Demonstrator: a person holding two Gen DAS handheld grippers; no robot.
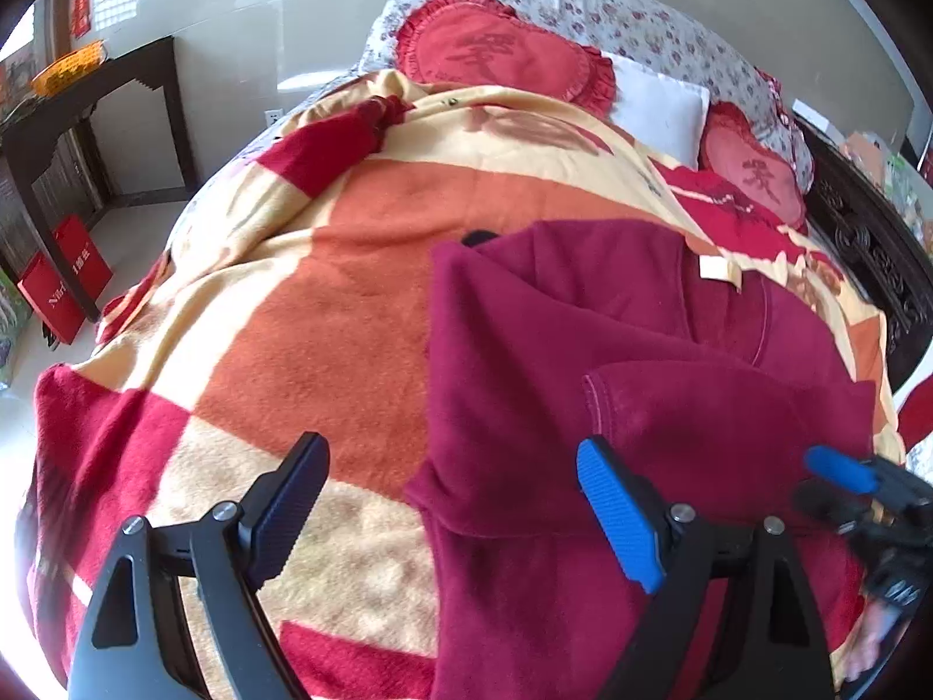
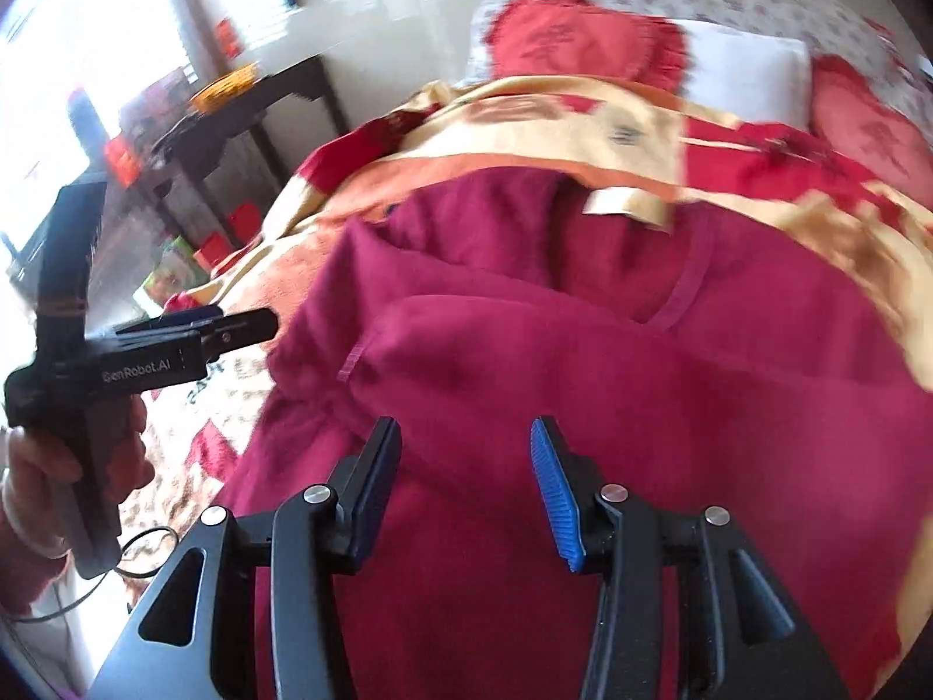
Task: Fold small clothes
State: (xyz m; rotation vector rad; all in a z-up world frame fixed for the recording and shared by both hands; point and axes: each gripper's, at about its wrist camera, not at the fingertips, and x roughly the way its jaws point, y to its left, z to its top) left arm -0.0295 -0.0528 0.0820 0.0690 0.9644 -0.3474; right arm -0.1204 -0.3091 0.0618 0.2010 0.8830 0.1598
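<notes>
A dark red fleece garment [image 1: 583, 350] lies partly folded on the bed, with a cream neck label [image 1: 718, 268] at its far side. It fills the middle of the right wrist view [image 2: 583, 350]. My left gripper [image 1: 452, 466] is open and empty above the garment's left edge. My right gripper [image 2: 466, 443] is open and empty above the garment's near part. The right gripper also shows at the right edge of the left wrist view [image 1: 839, 469]. The left gripper shows at the left of the right wrist view [image 2: 256, 324], held by a hand.
An orange, cream and red checked blanket [image 1: 326, 303] covers the bed. Heart-shaped red cushions [image 1: 501, 52] and a white pillow [image 1: 659, 108] lie at the head. A dark wooden table [image 1: 93, 99] and red bags [image 1: 64, 286] stand at the left. A carved dark bed frame [image 1: 874, 256] runs along the right.
</notes>
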